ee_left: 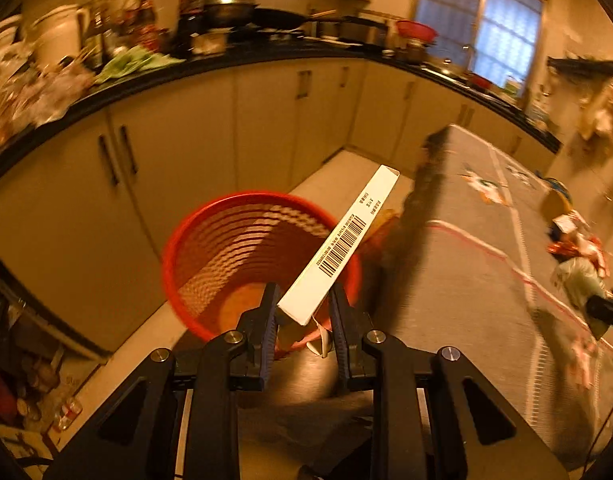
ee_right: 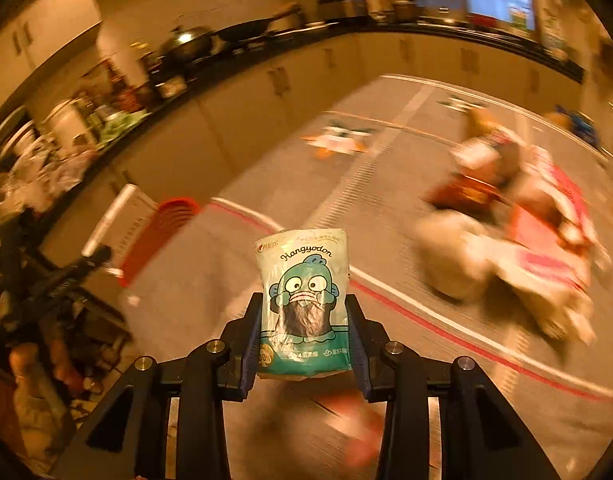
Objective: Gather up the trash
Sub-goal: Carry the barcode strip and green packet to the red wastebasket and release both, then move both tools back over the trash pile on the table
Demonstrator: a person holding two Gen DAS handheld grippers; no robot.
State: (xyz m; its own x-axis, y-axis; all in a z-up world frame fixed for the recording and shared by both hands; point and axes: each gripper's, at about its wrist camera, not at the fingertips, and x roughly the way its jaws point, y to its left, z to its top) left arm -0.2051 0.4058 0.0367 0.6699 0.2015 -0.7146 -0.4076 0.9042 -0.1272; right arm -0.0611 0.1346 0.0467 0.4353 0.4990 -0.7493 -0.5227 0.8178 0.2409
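My left gripper [ee_left: 302, 300] is shut on a long white carton with a barcode [ee_left: 340, 246], held tilted above the red mesh waste basket [ee_left: 210, 256] that stands on the floor beside the table. My right gripper [ee_right: 304, 308] is shut on a teal and white Hangyodon tissue packet [ee_right: 304, 300], held over the grey tablecloth [ee_right: 290, 184]. In the right wrist view the red basket [ee_right: 158, 228] and the white carton [ee_right: 110, 216] in the left gripper [ee_right: 94, 258] show at the left. A blurred heap of wrappers and bags [ee_right: 518, 240] lies on the table to the right.
The grey-covered table [ee_left: 466, 264] runs to the right of the basket, with more litter [ee_left: 578, 264] at its far right. Cream cabinets [ee_left: 186, 140] under a dark counter crowded with bottles, pans and bowls curve behind. Clutter [ee_left: 30, 392] sits on the floor at the lower left.
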